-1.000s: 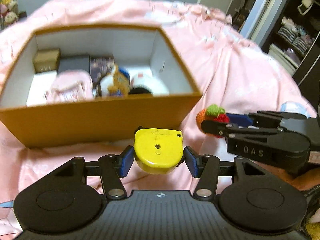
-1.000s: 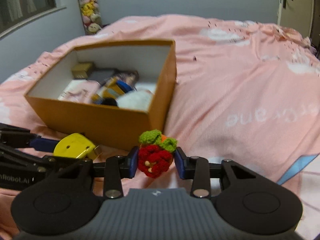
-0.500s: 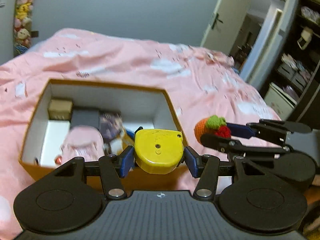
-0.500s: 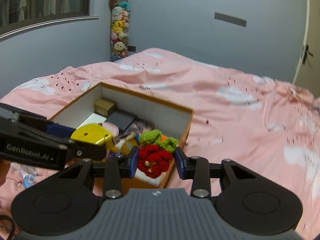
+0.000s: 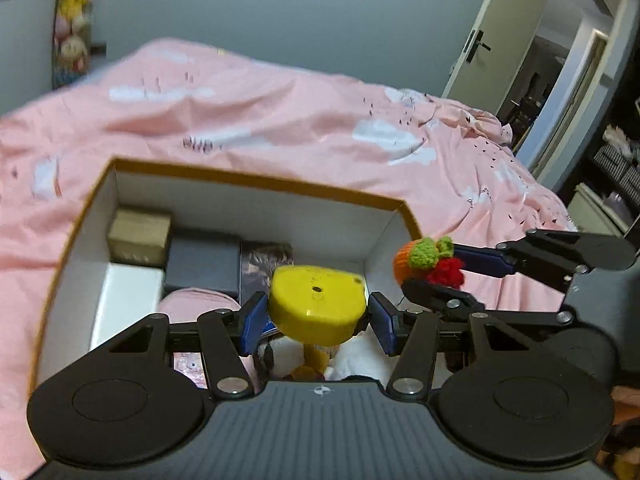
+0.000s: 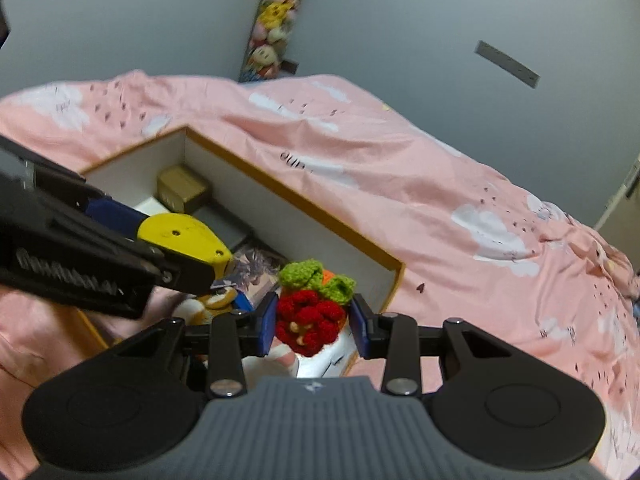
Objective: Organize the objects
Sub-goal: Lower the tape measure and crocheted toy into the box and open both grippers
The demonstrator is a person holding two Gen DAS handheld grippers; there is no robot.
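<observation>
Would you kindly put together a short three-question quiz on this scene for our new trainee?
1. True or false: the left gripper holds a yellow tape measure over the open box.
2. What is the right gripper holding? A) sock B) crochet fruit C) spoon
3. The box sits on a ____ bedspread.

Key: 1 true; 2 B; 3 pink.
</observation>
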